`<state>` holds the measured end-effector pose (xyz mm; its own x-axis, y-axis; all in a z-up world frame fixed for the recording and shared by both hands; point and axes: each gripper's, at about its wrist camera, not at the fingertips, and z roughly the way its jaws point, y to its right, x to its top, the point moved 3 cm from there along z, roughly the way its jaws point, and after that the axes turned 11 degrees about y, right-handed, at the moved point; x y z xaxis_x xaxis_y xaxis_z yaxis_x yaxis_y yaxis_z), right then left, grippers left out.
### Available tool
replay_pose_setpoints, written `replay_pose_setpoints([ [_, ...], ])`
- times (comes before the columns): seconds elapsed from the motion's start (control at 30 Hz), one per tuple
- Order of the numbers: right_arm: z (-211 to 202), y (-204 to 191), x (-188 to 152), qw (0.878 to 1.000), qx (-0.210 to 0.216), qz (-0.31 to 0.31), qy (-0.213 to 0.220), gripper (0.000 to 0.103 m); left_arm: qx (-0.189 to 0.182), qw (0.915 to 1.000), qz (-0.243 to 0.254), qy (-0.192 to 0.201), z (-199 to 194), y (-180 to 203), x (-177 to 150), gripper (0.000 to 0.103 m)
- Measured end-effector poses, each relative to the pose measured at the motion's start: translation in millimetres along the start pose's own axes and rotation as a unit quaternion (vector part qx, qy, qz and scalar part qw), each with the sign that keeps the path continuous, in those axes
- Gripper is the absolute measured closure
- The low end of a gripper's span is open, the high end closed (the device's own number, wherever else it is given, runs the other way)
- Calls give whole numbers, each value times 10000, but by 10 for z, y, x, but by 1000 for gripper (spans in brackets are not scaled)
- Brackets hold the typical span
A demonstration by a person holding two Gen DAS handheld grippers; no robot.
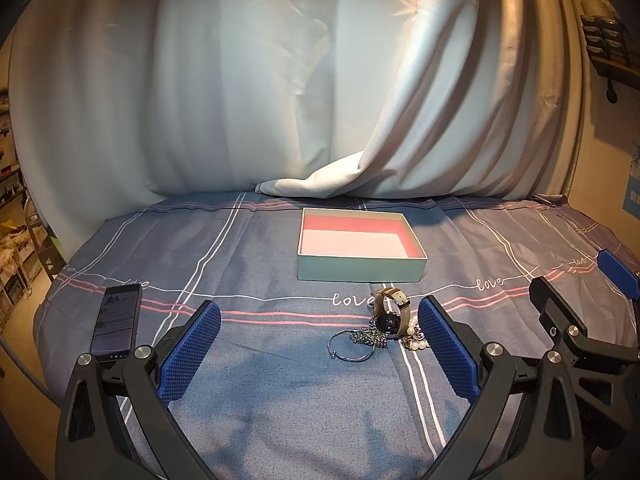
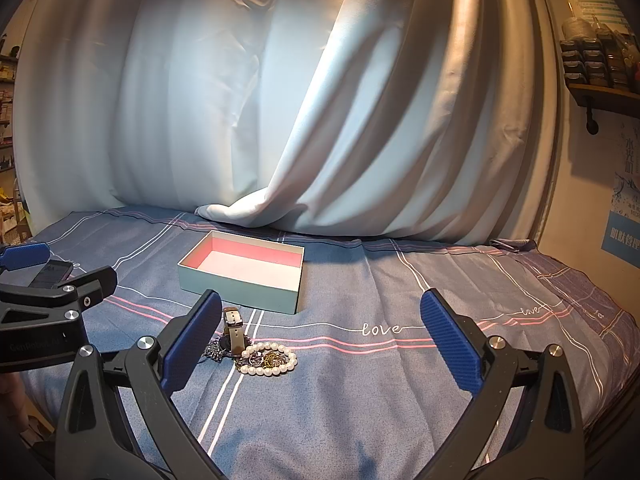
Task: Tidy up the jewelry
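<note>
In the left wrist view, the left gripper [image 1: 319, 320] hangs above the blue striped bedsheet [image 1: 256, 392] with its jaws spread wide and nothing between them. The landmark is the open box [image 1: 360, 270], pale teal outside and pink inside, which sits on the sheet in front of the draped light-blue curtain [image 1: 240, 80]. Just in front of the box lies the jewelry: a wristwatch [image 1: 390, 318] with a brown strap standing on its edge, a thin silver bangle [image 1: 352, 346] to the near left of it, a tangle of silver chain [image 1: 370, 337] touching both, and a pearl bracelet [image 1: 416, 340] partly hidden behind the right-hand finger pad. A dark phone [image 1: 116, 322] lies well to the left of the box. The right gripper [image 1: 584, 288] shows at the far right edge, its jaws parted. In the right wrist view, the right gripper [image 2: 321, 322] also has its jaws spread wide and holds nothing. The box [image 2: 240, 282] sits left of centre; the watch [image 2: 235, 330] stands just in front of it, beside the left finger pad, with the pearl bracelet [image 2: 272, 360] lying as a loop around smaller trinkets and the chain [image 2: 214, 350] beside them. The left gripper [image 2: 60, 268] reaches in at the left edge, near the phone [image 2: 52, 274].
</note>
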<state>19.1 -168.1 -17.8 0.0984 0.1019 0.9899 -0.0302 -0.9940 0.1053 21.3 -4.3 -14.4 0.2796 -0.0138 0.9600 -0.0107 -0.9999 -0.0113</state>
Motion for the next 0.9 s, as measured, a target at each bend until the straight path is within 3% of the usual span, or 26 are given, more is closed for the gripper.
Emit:
replay_pose_setpoints([
  [0.9,-14,-17,-12,10000,29,-17,-19,5,-23,10000,6,-16,0,-26,3,6],
])
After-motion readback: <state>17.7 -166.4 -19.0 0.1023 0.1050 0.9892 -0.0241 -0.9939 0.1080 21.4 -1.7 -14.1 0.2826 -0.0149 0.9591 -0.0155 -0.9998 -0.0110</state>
